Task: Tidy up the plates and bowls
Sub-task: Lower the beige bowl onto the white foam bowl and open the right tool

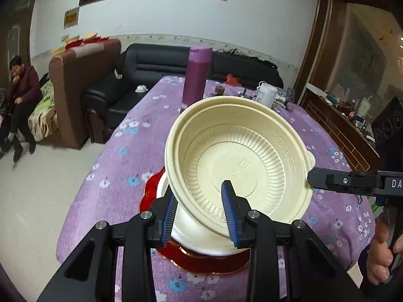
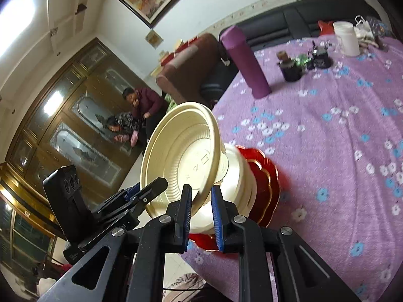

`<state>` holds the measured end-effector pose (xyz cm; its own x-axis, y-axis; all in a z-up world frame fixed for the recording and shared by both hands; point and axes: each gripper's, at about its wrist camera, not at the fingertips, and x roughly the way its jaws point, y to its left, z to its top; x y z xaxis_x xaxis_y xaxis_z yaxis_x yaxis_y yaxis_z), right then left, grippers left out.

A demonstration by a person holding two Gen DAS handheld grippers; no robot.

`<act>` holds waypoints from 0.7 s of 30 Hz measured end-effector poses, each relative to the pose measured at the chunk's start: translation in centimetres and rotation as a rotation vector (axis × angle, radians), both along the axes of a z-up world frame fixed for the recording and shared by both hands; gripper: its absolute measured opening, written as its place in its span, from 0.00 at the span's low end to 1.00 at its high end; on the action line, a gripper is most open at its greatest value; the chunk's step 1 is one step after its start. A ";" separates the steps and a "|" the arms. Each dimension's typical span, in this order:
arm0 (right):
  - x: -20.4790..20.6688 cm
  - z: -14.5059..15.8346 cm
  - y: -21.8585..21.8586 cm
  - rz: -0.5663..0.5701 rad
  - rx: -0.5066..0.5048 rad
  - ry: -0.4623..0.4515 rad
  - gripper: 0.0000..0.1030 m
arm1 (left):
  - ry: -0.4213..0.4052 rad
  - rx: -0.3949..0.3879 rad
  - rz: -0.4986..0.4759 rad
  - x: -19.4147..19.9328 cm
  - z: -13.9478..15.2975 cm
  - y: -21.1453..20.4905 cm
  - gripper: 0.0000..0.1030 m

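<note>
A cream plastic bowl (image 1: 239,151) (image 2: 181,146) hangs tilted above the table, its inside facing the left wrist camera. My left gripper (image 1: 200,214) (image 2: 153,188) is shut on its near wall, one finger inside and one underneath. My right gripper (image 2: 201,201) (image 1: 311,178) is shut on the rim at the opposite side. Right below the bowl, a white bowl (image 1: 191,231) (image 2: 239,176) sits on a stack of red gold-edged plates (image 1: 151,191) (image 2: 267,183). Whether the cream bowl touches the white one is hidden.
A purple floral cloth (image 1: 113,176) (image 2: 327,151) covers the table. Farther back stand a tall purple flask (image 1: 196,75) (image 2: 246,63), a white jar (image 1: 267,95) (image 2: 346,39) and small dark cups (image 2: 292,68). The stack lies near the table's left edge. People sit beyond, by a sofa.
</note>
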<state>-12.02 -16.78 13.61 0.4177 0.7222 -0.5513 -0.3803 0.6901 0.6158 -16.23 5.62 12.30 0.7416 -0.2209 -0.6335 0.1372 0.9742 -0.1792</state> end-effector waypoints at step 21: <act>1.9 -4.9 1.9 0.020 -0.031 0.148 0.17 | 0.092 -0.003 0.028 0.9 -3.5 1.1 0.32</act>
